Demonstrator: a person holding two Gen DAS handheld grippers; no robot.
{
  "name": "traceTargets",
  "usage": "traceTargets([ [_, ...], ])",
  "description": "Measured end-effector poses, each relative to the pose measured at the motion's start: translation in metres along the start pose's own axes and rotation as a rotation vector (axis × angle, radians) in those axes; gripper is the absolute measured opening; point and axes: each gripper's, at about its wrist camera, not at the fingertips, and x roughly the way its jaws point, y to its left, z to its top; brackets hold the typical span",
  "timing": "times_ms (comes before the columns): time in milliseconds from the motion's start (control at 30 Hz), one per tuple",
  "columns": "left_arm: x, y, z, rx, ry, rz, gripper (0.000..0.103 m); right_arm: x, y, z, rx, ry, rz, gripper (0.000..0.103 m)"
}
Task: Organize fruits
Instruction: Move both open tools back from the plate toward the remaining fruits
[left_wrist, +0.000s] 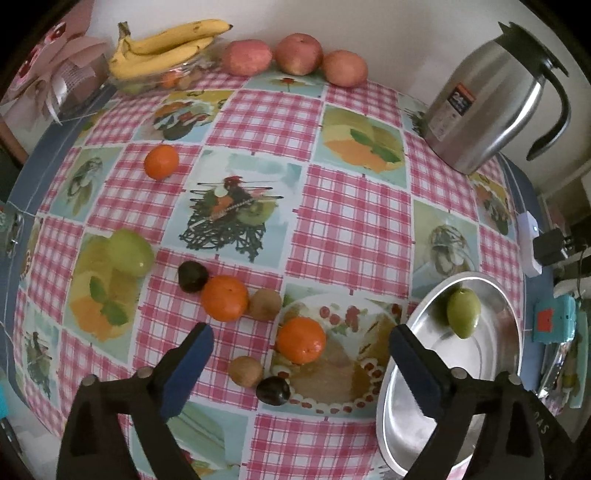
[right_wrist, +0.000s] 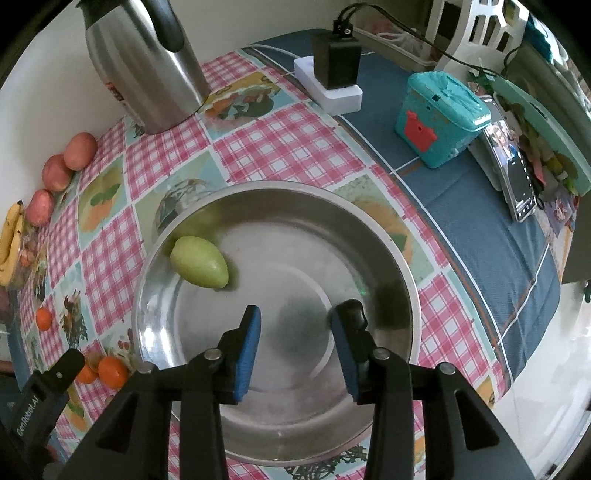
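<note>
My left gripper (left_wrist: 301, 334) hangs open and wide above an orange (left_wrist: 301, 349) on the checked tablecloth, touching nothing. Around it lie another orange (left_wrist: 224, 297), two brown kiwis (left_wrist: 264, 302) (left_wrist: 245, 371), two dark plums (left_wrist: 192, 276) (left_wrist: 272, 390), a green fruit (left_wrist: 130, 252) and a far orange (left_wrist: 161, 161). To the right stands a steel bowl (left_wrist: 487, 354) with one green fruit (left_wrist: 463, 312) in it. My right gripper (right_wrist: 299, 314) is open over that bowl (right_wrist: 295, 258), its blue pads holding nothing; the green fruit (right_wrist: 199, 262) rests by the bowl's far-left wall.
Three red apples (left_wrist: 299, 53) and a bunch of bananas (left_wrist: 166, 48) line the back wall. A steel jug (left_wrist: 491, 103) stands at the back right. Right of the bowl are a power strip with a charger (right_wrist: 328, 88), a teal box (right_wrist: 439, 118) and a propped phone (right_wrist: 513, 177).
</note>
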Motion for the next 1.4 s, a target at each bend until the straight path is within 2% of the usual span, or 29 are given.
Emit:
traceTargets([
  [167, -0.001, 0.005, 0.001, -0.007, -0.01, 0.008, 0.103, -0.002, 0.01, -0.004, -0.02, -0.003, 0.0, 0.048],
  [367, -0.002, 0.01, 0.0, -0.007, -0.022, 0.02, 0.103, -0.002, 0.023, -0.009, -0.06, 0.011, 0.02, 0.06],
  [467, -0.003, 0.012, 0.0, -0.011, -0.023, 0.016, 0.103, -0.004, 0.027, -0.011, -0.072, 0.004, 0.037, 0.061],
  [567, -0.004, 0.013, 0.0, -0.012, -0.025, 0.01, 0.103, -0.007, 0.03, -0.012, -0.082, -0.011, 0.033, 0.069],
  [933, -0.011, 0.018, 0.001, 0.018, -0.066, 0.018, 0.103, -0.013, 0.045, -0.017, -0.109, -0.046, 0.088, 0.076],
  [967, -0.012, 0.018, 0.0, 0.029, -0.077, 0.023, 0.103, -0.012, 0.047, -0.017, -0.112, -0.045, 0.091, 0.08],
  [1000, -0.013, 0.017, 0.0, 0.041, -0.089, 0.028, 0.103, -0.011, 0.049, -0.018, -0.116, -0.043, 0.1, 0.089],
  [1033, -0.014, 0.018, 0.0, 0.05, -0.096, 0.032, 0.103, -0.01, 0.05, -0.018, -0.118, -0.041, 0.104, 0.091],
  [1267, -0.016, 0.025, 0.003, 0.073, -0.119, 0.047, 0.103, -0.004, 0.059, -0.021, -0.127, -0.026, 0.131, 0.093],
  [1400, -0.023, 0.031, 0.005, 0.103, -0.166, 0.093, 0.103, -0.007, 0.057, -0.021, -0.102, -0.048, 0.175, 0.093],
])
